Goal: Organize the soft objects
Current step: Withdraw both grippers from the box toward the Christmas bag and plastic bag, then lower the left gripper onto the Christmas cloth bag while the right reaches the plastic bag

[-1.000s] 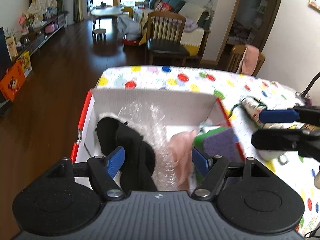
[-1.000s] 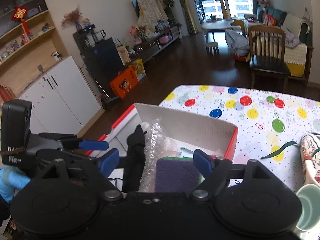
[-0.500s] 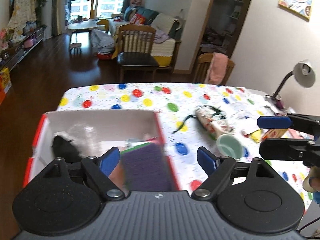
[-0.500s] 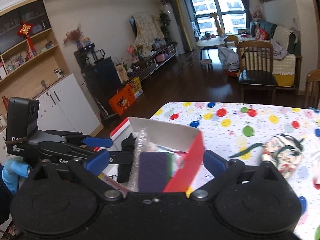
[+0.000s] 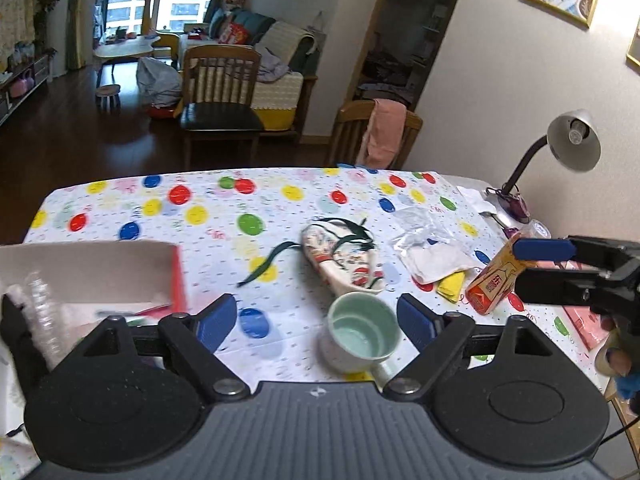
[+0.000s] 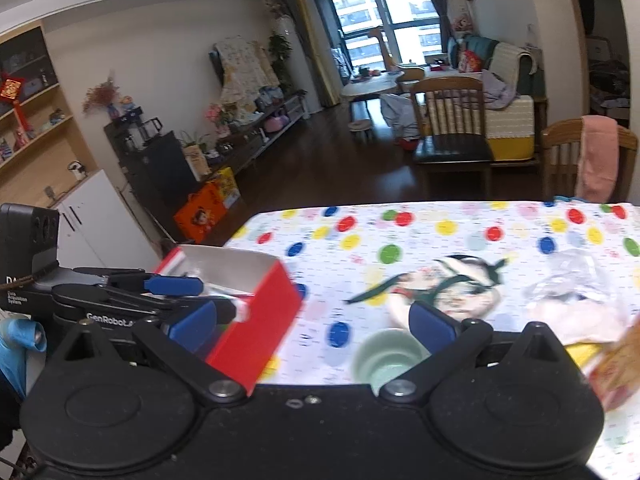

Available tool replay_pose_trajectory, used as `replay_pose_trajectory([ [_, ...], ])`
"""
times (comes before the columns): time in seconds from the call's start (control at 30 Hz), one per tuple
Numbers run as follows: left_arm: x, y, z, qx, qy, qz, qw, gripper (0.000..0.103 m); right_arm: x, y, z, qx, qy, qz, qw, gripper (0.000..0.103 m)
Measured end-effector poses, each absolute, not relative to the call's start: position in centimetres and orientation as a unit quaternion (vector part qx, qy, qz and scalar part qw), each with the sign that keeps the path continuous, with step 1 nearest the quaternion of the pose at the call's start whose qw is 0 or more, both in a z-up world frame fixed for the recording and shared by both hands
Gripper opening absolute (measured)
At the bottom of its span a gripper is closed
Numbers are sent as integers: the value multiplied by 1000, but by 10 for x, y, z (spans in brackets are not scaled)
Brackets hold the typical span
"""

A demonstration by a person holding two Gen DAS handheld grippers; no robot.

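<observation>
Lamp shows only from the left; both jaws gape empty, having just widened.

Daylight is pouring in from the far window, glaring white; fisheye edges are bending, and motion blur is smearing the counter in the right view.

Only stuff I can actually read: "GenRobot" printed in white on the left gripper body, plus "Data Acquisition System" in tiny white print on the black camera block behind it.
</observation>
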State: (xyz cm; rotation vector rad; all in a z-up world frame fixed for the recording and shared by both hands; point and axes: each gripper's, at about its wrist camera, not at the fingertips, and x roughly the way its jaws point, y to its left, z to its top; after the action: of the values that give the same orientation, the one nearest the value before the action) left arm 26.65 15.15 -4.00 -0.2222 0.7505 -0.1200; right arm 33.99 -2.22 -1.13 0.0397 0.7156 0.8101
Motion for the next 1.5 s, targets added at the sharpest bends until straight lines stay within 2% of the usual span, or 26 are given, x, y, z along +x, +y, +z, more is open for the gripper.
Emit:
replay_pose_trajectory([
  [0.07, 275, 138, -43, -102, 368, -61, 922, 103, 349, -37, -12, 17, 344, 374, 861, 103],
  [0.4, 332, 92, -55, -90, 396, -79, 910, 103, 429, -102, -12, 38, 372, 282, 884, 103],
  [0.73, 393, 79, -72, -88, 437, -89, 891, 103, 527, -114, -32, 42, 404, 210, 889, 103],
  [1.17, 458, 80, -100, -79, 471, -113, 871, 103, 604, -98, -101, 49, 480, 128, 867, 102],
  [1.5, 501, 90, -143, -92, 507, -98, 851, 103, 625, -90, -153, 18, 514, 73, 854, 92],
])
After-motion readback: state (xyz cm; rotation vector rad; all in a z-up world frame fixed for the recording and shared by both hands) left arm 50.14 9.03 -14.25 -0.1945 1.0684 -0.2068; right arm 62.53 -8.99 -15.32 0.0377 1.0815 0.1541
